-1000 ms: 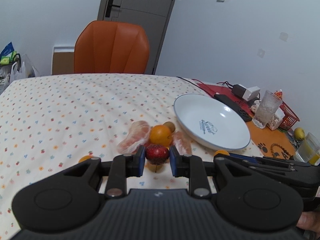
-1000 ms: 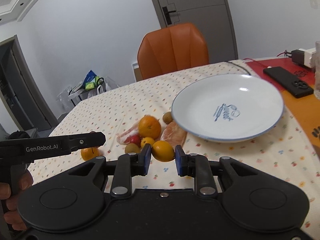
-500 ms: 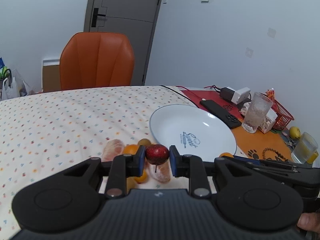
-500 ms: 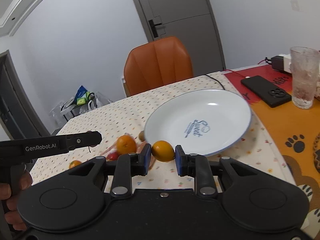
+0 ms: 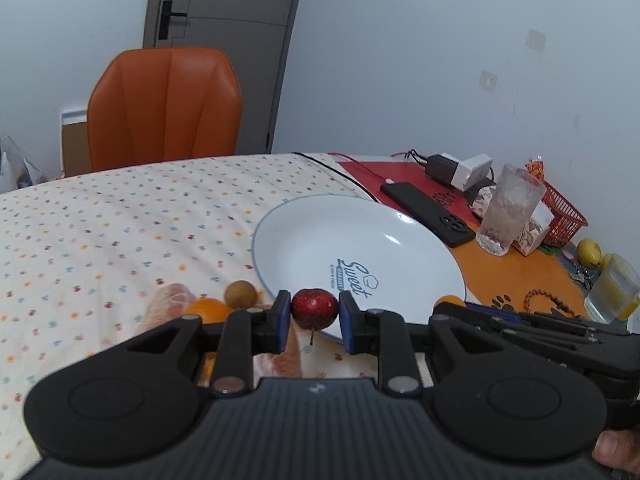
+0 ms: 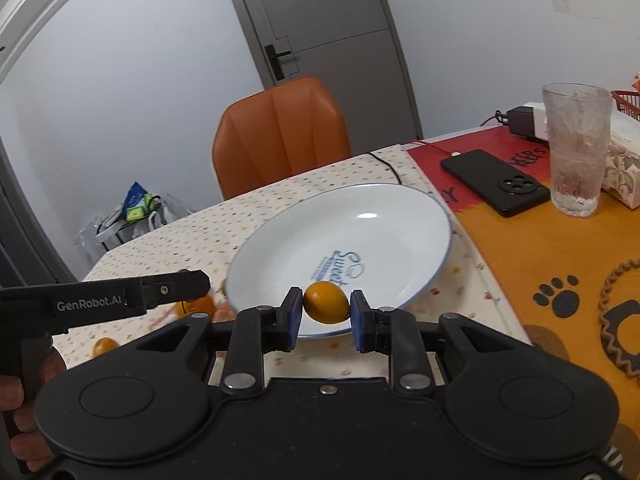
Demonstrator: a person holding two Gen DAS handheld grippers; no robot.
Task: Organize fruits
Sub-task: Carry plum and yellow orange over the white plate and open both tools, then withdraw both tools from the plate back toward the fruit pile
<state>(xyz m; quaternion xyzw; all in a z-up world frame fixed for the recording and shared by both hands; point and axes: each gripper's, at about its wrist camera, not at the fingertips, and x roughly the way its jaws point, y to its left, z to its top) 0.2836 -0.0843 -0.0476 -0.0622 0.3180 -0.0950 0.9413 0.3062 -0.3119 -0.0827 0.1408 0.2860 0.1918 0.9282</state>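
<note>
Plate (image 6: 400, 216), white, sits mid-table, right of the loose fruit. Carry both pieces over its bowl, lower them, then release. Left gripper (image 5: 314, 322) pinches a small red fruit (image 5: 314, 308); right gripper (image 6: 326, 318) pinches a yellow-orange fruit (image 6: 326, 302), both at the near rim.

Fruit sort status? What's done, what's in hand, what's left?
Done: nothing yet; the white plate holds no fruit.
In hand: left gripper is shut on a small red fruit; right gripper is shut on a small orange fruit. Both are at the plate's near rim.
Left: an orange, a brown round fruit and peeled segments lie on the tablecloth.
</note>
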